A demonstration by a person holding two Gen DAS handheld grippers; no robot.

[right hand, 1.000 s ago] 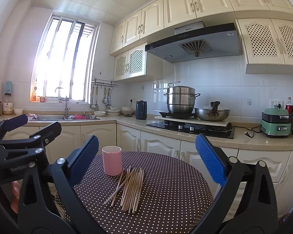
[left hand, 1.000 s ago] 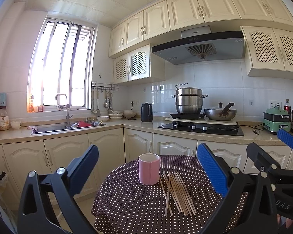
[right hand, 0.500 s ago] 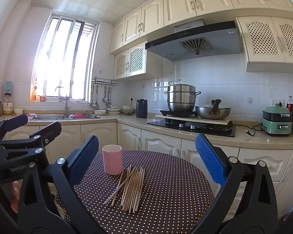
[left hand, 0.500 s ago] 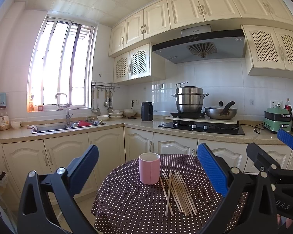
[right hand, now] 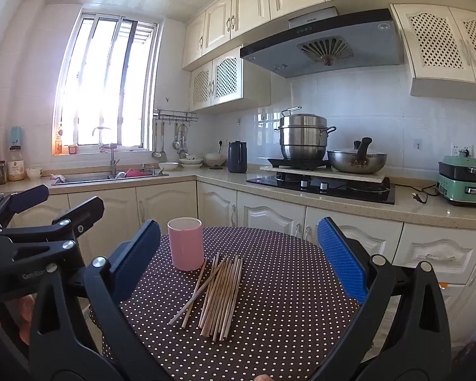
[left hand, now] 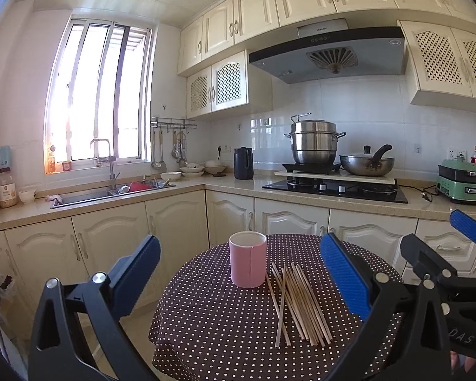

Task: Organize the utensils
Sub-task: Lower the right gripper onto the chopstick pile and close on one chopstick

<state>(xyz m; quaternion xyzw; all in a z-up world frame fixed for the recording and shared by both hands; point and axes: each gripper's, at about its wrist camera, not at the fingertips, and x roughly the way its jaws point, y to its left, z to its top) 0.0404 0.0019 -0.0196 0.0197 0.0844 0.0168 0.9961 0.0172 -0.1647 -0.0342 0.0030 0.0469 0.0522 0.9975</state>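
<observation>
Holding both grippers, left gripper [left hand: 239, 281] and right gripper [right hand: 238, 254], spread wide and empty above the table [right hand: 285, 285], you frame the chopsticks [right hand: 219, 292] lying beside the pink cup [right hand: 186, 243], seemingly their holder.

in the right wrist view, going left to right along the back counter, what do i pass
sink → stacked bowls → black kettle → steel steamer pot → wok → green appliance
</observation>
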